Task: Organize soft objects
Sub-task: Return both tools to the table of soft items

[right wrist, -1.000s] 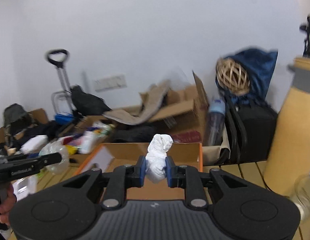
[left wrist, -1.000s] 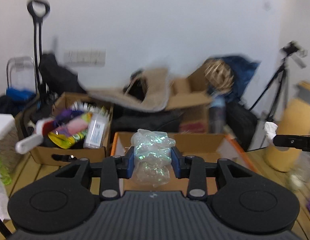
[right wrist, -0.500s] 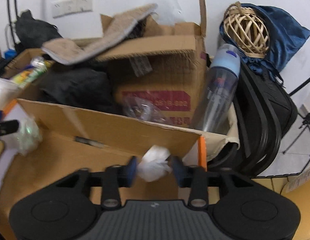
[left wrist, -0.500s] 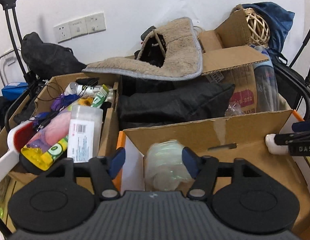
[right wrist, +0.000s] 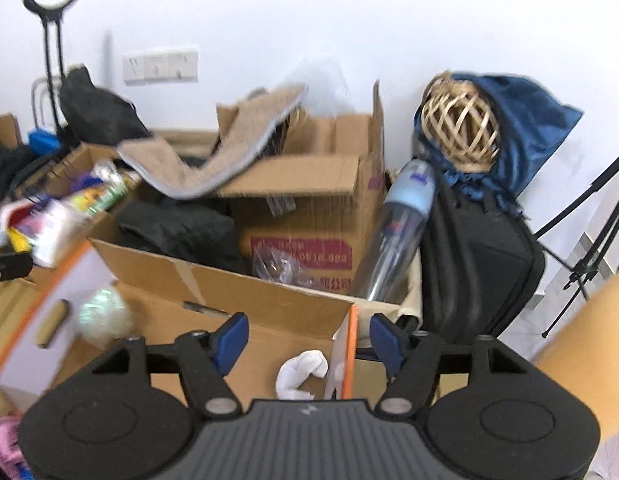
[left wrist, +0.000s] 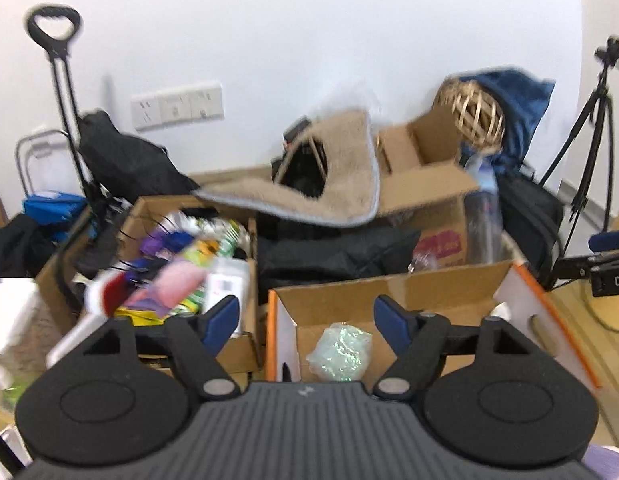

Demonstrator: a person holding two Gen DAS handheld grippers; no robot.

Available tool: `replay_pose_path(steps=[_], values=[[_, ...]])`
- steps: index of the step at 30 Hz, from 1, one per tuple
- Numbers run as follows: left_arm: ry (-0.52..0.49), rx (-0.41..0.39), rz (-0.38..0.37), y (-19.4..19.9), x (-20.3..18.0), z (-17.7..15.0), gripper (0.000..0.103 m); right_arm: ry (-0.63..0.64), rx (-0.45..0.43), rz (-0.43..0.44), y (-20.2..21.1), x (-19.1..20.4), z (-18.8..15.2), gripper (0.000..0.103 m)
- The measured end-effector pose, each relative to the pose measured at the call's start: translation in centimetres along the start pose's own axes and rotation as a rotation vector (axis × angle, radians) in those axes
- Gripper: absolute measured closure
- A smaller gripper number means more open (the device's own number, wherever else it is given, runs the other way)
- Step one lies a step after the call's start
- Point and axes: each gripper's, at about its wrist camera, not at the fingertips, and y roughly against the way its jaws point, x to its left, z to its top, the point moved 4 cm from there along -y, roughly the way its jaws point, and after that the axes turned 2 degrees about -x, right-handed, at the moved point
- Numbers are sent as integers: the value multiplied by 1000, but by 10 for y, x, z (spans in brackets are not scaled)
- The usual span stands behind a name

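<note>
Soft bundles, iridescent (left wrist: 341,350) and white (right wrist: 301,372), are now lying released in the cardboard box (left wrist: 389,284) at lower centre, both grippers' (left wrist: 306,320) (right wrist: 307,338) jaws opening wide and empty.

A crumpled plastic wad (left wrist: 341,350) and a cloth bundle (right wrist: 301,372) lie apart inside the cardboard box (left wrist: 389,284), with fuller boxes (left wrist: 149,216) left and behind.

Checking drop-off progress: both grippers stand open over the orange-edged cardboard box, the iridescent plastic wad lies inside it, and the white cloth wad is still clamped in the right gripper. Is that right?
Not quite. The white cloth wad isn't clamped: the right wrist view shows it lying in the orange-edged cardboard box, free of the right gripper, whose jaws are opening. The left gripper is open, its jaws still widening, and the iridescent plastic wad lies inside.
</note>
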Motion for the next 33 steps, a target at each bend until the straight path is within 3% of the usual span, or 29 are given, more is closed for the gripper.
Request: replay_pose_path(steps=[4, 8, 13, 21, 27, 31, 33], values=[[25, -71, 5, 67, 6, -4, 18, -6, -58, 25, 67, 2, -7, 27], [60, -145, 27, 130, 11, -30, 10, -15, -122, 54, 133, 10, -32, 23], [65, -252, 69, 202, 7, -82, 3, -37, -212, 109, 205, 26, -88, 20], [95, -429, 105, 312, -9, -174, 0, -31, -399, 94, 304, 56, -195, 10], [89, -454, 66, 367, -20, -251, 0, -33, -488, 78, 358, 88, -282, 0], [168, -385, -7, 374, -22, -296, 0, -4, -529, 67, 375, 112, -339, 0], [157, -359, -14, 373, -23, -307, 0, -7, -525, 51, 374, 120, -358, 0]])
